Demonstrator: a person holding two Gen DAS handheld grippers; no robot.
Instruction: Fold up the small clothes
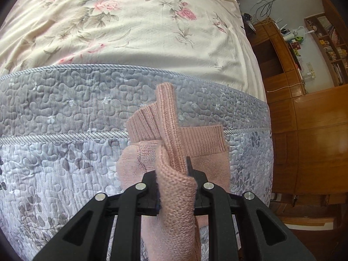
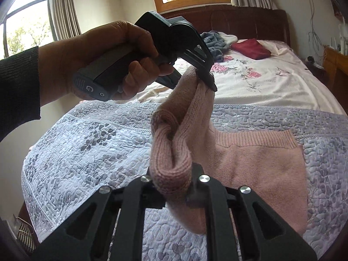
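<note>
A pink knitted garment (image 2: 261,169) lies on the grey quilted blanket (image 2: 87,143), its ribbed hem (image 2: 256,140) toward the far side. One part is lifted and bunched between both grippers. My left gripper (image 1: 171,170) is shut on a fold of the pink knit, with a ribbed cuff (image 1: 166,108) sticking up ahead of it. In the right wrist view a hand (image 2: 97,50) holds that left gripper (image 2: 207,80) above the blanket. Closer to the camera, my right gripper (image 2: 174,179) is shut on the other end of the same raised fold.
Beyond the blanket the bed has a cream floral sheet (image 1: 130,32). A red folded cloth (image 2: 250,49) and a blue-grey heap of clothes (image 2: 214,41) lie by the dark headboard (image 2: 250,24). Wooden cabinets (image 1: 315,130) and shelves stand to the bed's right.
</note>
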